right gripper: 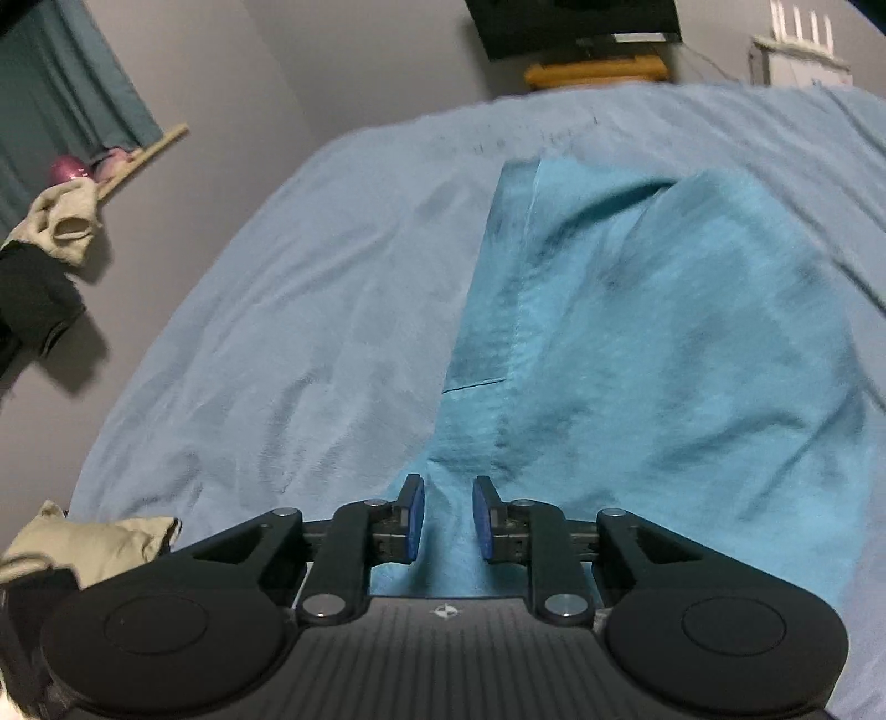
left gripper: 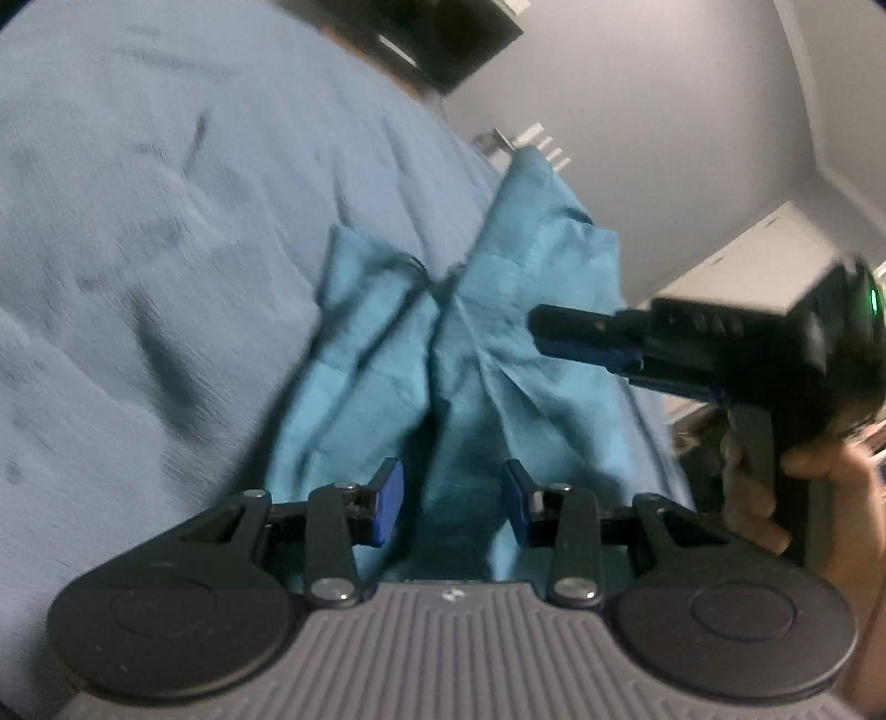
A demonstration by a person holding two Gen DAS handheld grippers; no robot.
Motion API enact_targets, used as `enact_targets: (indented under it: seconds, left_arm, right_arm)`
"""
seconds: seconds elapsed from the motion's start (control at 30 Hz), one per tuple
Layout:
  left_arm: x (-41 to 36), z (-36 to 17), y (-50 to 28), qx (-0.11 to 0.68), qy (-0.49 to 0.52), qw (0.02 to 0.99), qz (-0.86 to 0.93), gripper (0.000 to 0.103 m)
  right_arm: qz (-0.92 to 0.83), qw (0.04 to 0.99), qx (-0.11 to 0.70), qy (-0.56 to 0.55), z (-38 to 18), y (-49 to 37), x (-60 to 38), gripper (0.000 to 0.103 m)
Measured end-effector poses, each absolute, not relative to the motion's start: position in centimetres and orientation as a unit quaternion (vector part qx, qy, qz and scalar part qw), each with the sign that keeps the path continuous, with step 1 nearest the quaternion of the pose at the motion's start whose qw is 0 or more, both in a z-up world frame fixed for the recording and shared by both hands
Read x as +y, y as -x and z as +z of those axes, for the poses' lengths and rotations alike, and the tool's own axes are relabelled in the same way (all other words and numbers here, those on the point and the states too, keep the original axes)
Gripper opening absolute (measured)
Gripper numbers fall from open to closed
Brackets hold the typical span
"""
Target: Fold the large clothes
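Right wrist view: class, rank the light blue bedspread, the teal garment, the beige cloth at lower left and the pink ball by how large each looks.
1. light blue bedspread
2. teal garment
3. beige cloth, though nearness may inflate it
4. pink ball

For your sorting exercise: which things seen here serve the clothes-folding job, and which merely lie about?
Belongs to the job:
teal cloth garment
pale blue bedsheet beneath it
left gripper
right gripper

Lying about:
beige cloth bundle
pink round object
black screen
white radiator
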State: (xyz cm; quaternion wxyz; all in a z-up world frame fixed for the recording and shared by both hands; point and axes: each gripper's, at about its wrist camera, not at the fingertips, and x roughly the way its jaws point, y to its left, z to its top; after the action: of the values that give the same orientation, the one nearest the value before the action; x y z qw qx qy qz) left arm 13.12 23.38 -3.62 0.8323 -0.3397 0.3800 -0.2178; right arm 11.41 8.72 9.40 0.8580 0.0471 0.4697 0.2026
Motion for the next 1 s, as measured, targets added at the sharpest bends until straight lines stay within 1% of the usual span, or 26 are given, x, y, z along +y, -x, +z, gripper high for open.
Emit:
enact_targets:
  seconds: [0.03,0.1,0.2,0.23,0.3,0.37,0.4,0.43,0.47,0.5,0.53,0.63,0.7,0.73,0.83,1.0]
  left_arm:
    - [23.2,-3.8,-13.4,0.387,0.341,0.829,-0.217,0.037]
    - [23.1,-4.3,-13.8,0.396,0.343,0.824,-0.215,0.043]
    - [22.9,-5.0,-14.5,0.401,0.364,0.811,-0.222,0.046]
    - [22.8,-5.0,-14.6,0.402,0.369,0.807,-0.226,0.052]
    - [22.5,-5.3,-14.8,0.404,0.376,0.8,-0.234,0.057]
    - [22.1,-5.4,-14.9,0.406,0.376,0.798,-0.24,0.057]
    - [22.1,-5.2,-14.8,0.407,0.372,0.799,-0.241,0.054]
    - [22.1,-5.0,-14.6,0.404,0.365,0.804,-0.239,0.03]
    - [22.0,-4.8,-14.4,0.401,0.357,0.811,-0.233,0.018]
    - [22.0,-4.4,-14.1,0.394,0.354,0.818,-0.221,0.011]
    - [22.0,-4.0,-13.5,0.388,0.355,0.824,-0.211,0.007]
    - [21.1,-2.6,-11.6,0.379,0.303,0.855,-0.183,0.006]
    - [20.6,-2.4,-11.0,0.386,0.266,0.868,-0.16,0.005]
    - [20.9,-2.7,-10.8,0.39,0.272,0.867,-0.152,0.005]
    - [21.7,-2.9,-10.6,0.39,0.287,0.864,-0.14,0.005]
    - [22.6,-3.4,-10.0,0.396,0.293,0.86,-0.134,0.004]
  right_arm:
    - [0.205,0.862,0.461,-0.045,9.8,-10.9,7.9,0.023]
    - [0.208,0.866,0.452,-0.048,10.1,-9.8,6.4,0.023]
    - [0.208,0.868,0.447,-0.057,10.1,-8.9,3.6,0.023]
    - [0.207,0.869,0.446,-0.06,10.1,-8.6,2.7,0.023]
    - [0.206,0.87,0.442,-0.065,9.4,-8.4,1.9,0.023]
    - [0.206,0.872,0.439,-0.068,9.3,-8.1,1.1,0.023]
    - [0.207,0.872,0.438,-0.066,8.9,-8.1,1.2,0.023]
    - [0.208,0.874,0.435,-0.063,8.5,-8.1,1.4,0.023]
    - [0.21,0.876,0.431,-0.058,8.0,-8.0,2.0,0.023]
    - [0.21,0.879,0.426,-0.051,8.1,-8.0,2.0,0.023]
    - [0.211,0.882,0.42,-0.042,8.2,-8.0,2.2,0.023]
    - [0.214,0.895,0.392,-0.006,8.7,-8.1,3.0,0.023]
    - [0.21,0.906,0.367,0.022,9.1,-8.5,3.0,0.026]
    - [0.21,0.91,0.357,0.029,9.4,-8.8,3.0,0.028]
    - [0.218,0.915,0.336,0.041,9.4,-10.9,3.5,0.028]
    - [0.233,0.912,0.332,0.058,7.8,-15.3,5.9,0.027]
